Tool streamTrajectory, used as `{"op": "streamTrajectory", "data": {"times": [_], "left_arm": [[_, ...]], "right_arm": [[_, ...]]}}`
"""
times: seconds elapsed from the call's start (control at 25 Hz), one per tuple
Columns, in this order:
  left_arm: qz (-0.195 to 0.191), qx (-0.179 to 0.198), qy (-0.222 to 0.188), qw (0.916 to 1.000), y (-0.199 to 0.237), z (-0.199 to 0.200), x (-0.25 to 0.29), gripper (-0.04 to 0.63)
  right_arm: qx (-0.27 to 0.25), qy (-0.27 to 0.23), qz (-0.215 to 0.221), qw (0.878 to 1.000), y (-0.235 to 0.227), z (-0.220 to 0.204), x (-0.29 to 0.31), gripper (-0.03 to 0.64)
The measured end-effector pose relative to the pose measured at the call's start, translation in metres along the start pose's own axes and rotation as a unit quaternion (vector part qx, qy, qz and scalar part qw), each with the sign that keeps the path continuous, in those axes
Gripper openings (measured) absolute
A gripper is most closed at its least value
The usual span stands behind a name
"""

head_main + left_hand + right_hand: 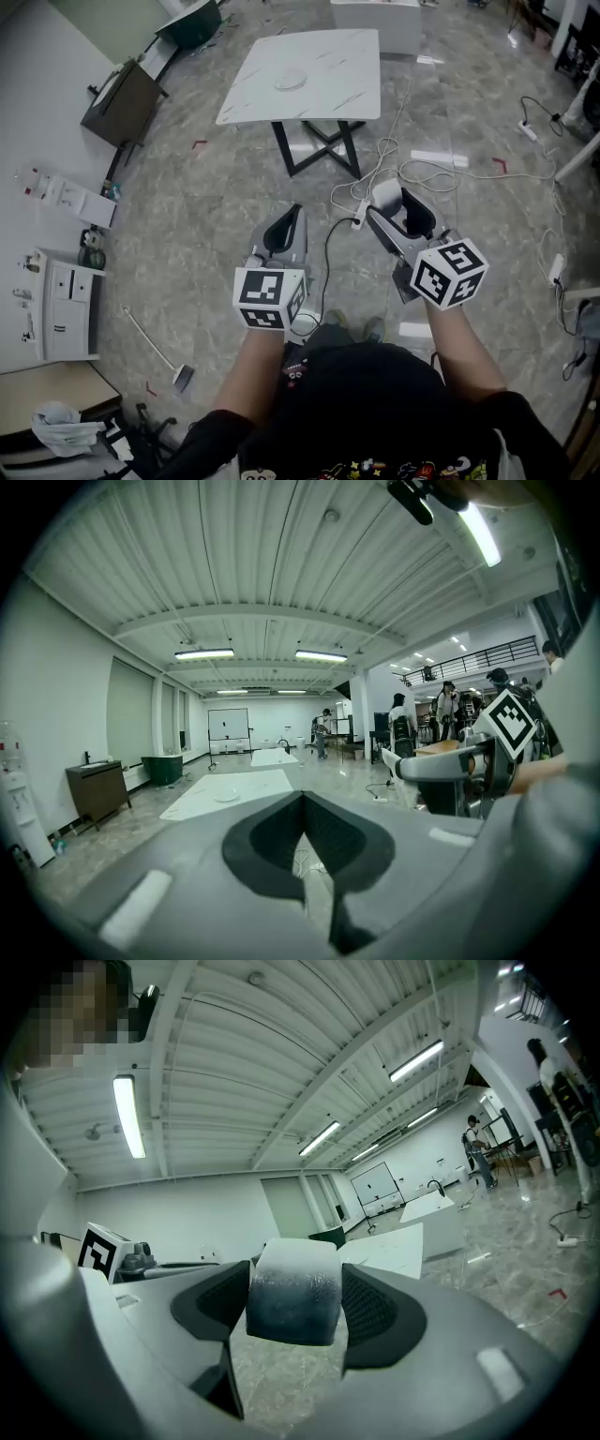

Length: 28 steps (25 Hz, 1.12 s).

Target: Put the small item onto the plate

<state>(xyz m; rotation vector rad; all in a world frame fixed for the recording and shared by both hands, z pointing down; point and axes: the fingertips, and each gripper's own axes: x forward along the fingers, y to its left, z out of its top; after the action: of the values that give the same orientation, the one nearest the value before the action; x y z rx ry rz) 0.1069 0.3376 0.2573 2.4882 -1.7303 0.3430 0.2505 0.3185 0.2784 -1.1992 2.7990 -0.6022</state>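
White table (342, 89) bears plate (291, 79); grey floor (202, 211)

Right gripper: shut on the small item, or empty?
Shut on it. The right gripper holds the small item between its jaws, with both pressed against the item's sides.

White desk on a grey stone floor, furniture and cables around it.
The desk (342, 70) stands on black crossed legs (319, 145). Left of the desk sits a dark cabinet (122, 101). Right of it, white cables (422, 173) loop across the floor (216, 187). Beyond it stands a second white desk (380, 21).
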Motion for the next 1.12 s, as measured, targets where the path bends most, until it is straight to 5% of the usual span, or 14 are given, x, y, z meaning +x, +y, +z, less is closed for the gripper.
{"op": "streamTrajectory", "data": {"times": [0.32,1.12], "left_arm": [[0.006,-0.007,0.009,0.9999,-0.001,-0.014,0.012,0.000],[-0.049,-0.031,-0.004,0.9983,0.180,0.000,0.130,0.000]], "right_arm": [[0.001,0.017,0.017,1.000,-0.009,-0.011,0.017,0.335],[-0.012,0.031,-0.029,0.999,-0.012,0.016,0.222,0.336]]}}
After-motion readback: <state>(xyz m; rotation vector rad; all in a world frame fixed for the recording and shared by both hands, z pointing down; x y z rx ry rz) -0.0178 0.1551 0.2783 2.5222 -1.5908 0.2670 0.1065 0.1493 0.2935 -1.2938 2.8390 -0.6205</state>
